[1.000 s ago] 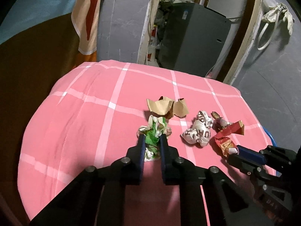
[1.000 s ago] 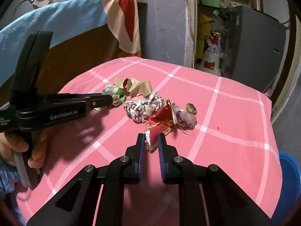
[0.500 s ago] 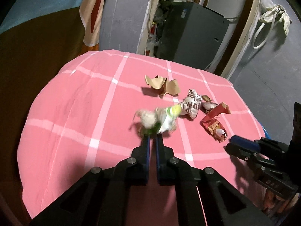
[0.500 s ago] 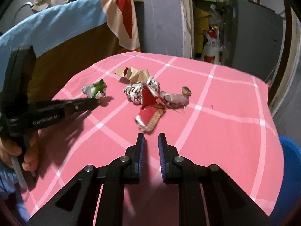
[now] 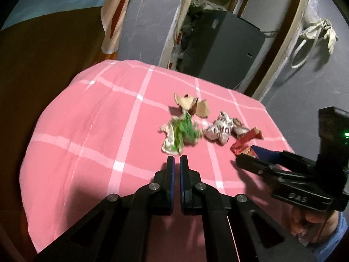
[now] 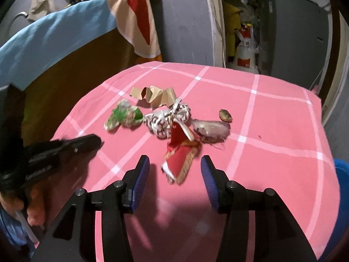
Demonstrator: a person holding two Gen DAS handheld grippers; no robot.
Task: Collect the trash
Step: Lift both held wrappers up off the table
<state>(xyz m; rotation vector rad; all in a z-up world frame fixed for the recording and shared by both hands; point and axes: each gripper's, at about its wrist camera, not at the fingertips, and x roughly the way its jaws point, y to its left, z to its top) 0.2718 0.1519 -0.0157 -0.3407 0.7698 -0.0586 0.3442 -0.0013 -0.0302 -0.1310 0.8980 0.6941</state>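
Pink checked tablecloth [image 6: 272, 118] across the middle of both views, grey wall behind. Trash in a loose pile at centre: brown paper [image 6: 152, 93] at the top, green wrapper [image 5: 181, 134] and white printed wrapper [image 6: 165, 120] below it. Green wrapper now lying free, just above the left gripper [image 5: 176, 163], closed on nothing. Right gripper [image 6: 175, 166], jaws just opened, standing either side of the red wrapper [image 6: 181, 157] without pressing. Likely regrouping the pieces; nothing collected yet.
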